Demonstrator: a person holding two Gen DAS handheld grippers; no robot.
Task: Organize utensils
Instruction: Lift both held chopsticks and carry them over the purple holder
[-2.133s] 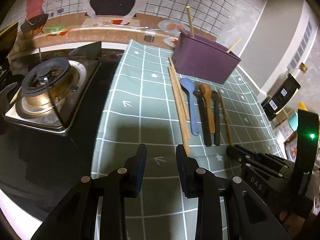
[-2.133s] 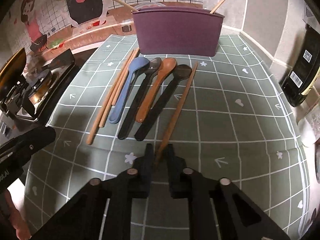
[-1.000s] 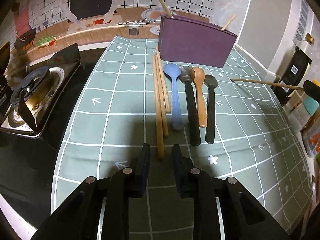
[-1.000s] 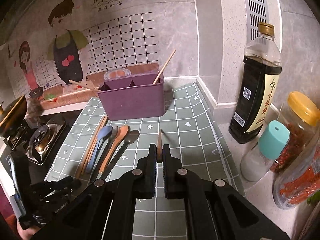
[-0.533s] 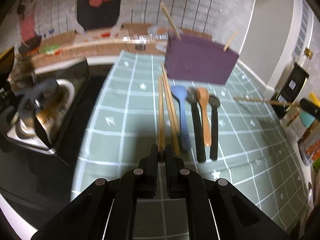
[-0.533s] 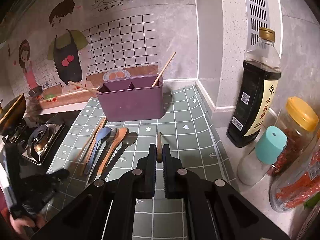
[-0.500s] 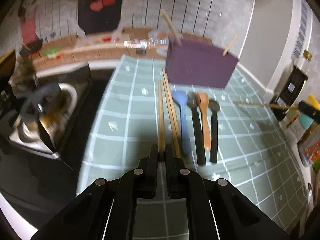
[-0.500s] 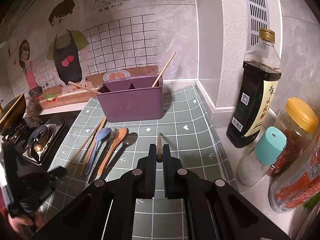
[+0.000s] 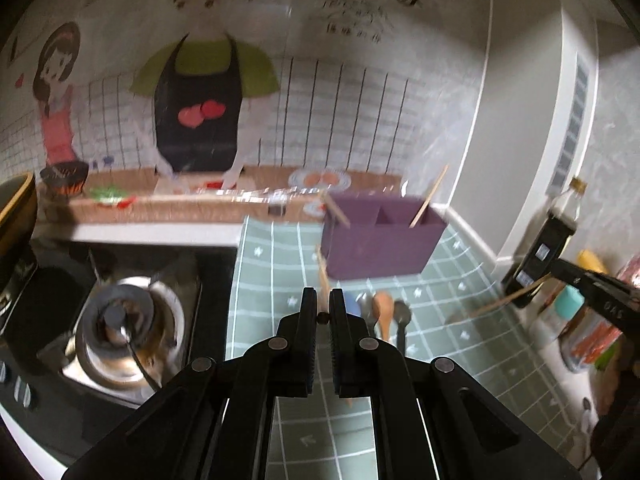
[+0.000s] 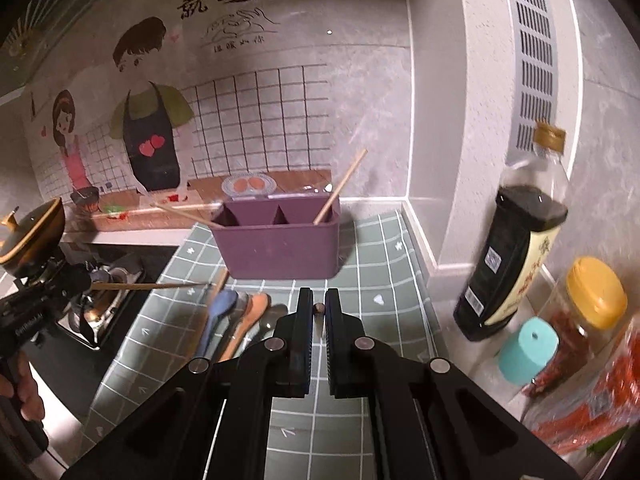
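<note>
My left gripper (image 9: 322, 300) is shut on the near end of a wooden chopstick (image 9: 321, 270), held above the green grid mat (image 9: 272, 280) and pointing toward the purple utensil holder (image 9: 380, 248). My right gripper (image 10: 319, 300) is shut on another chopstick (image 10: 319, 308), seen end-on. In the holder (image 10: 280, 244) one chopstick (image 10: 340, 188) leans right and one (image 10: 188, 214) leans left. A blue spoon (image 10: 218, 312), a brown spoon (image 10: 248, 320) and two black spoons (image 9: 402, 316) lie on the mat. The right wrist view shows the left gripper (image 10: 86, 284) with its chopstick (image 10: 148, 286).
A gas burner (image 9: 116, 320) sits left of the mat. Against the right wall stand a dark sauce bottle (image 10: 516, 248), a yellow-lidded jar (image 10: 592, 300) and a teal-capped bottle (image 10: 528, 346). A gold pot (image 10: 36, 232) is at far left. A hand (image 10: 24, 396) holds the left tool.
My left gripper went from open around a chopstick on the mat to shut on it and lifted it well up. The right gripper rose a little, still holding its chopstick.
</note>
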